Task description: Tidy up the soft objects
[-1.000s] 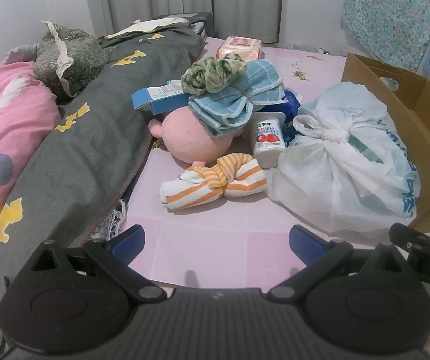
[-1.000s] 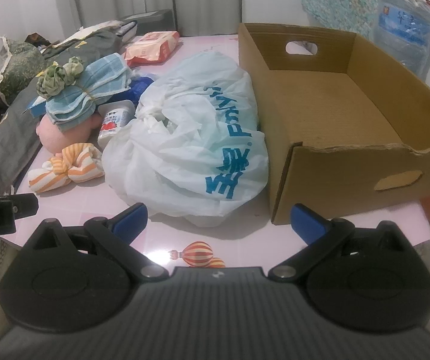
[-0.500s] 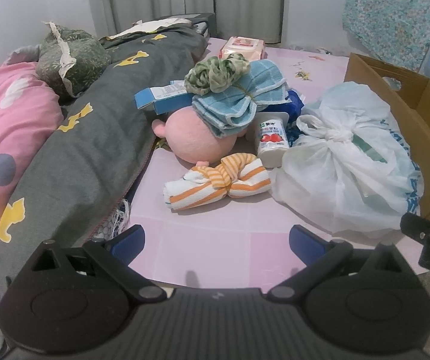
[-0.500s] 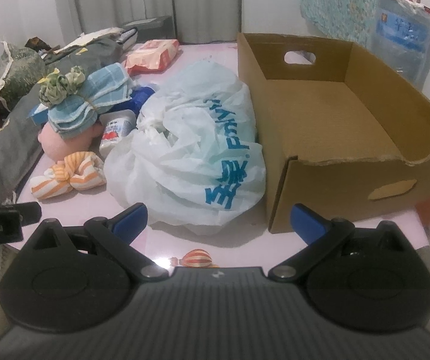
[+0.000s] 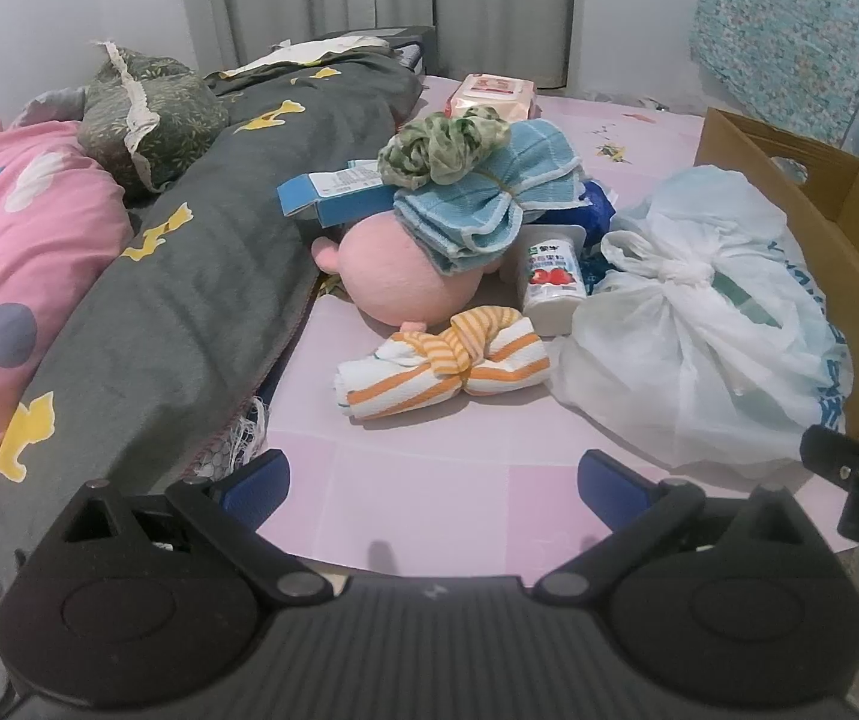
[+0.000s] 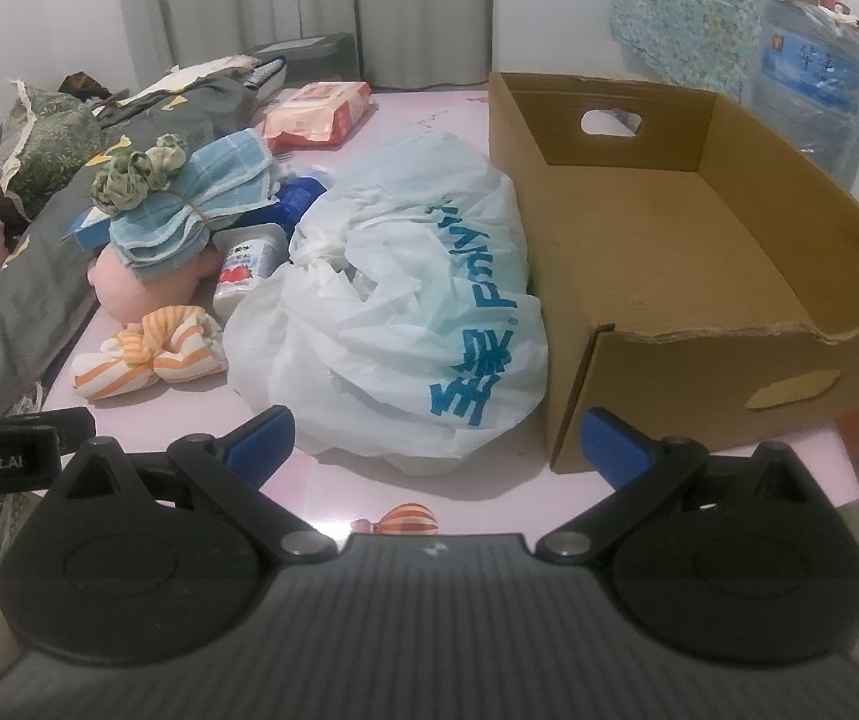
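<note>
A pink table [image 5: 429, 480] stands in a bedroom, with grey curtains [image 6: 309, 0] behind it and a grey blanket [image 5: 189, 276] along its left edge. The soft things lie in a heap: an orange striped towel [image 5: 441, 369] nearest, behind it a pink plush toy [image 5: 405, 279], which carries a blue cloth [image 5: 477, 210] and a green cloth [image 5: 441, 147]. A white plastic bag [image 6: 405, 312] touches the cardboard box [image 6: 699, 252], whose inside is bare. The left gripper [image 5: 432, 480] and the right gripper [image 6: 438, 438] are both spread wide and hold nothing. The near strip of the table, in front of the heap, is free.
</note>
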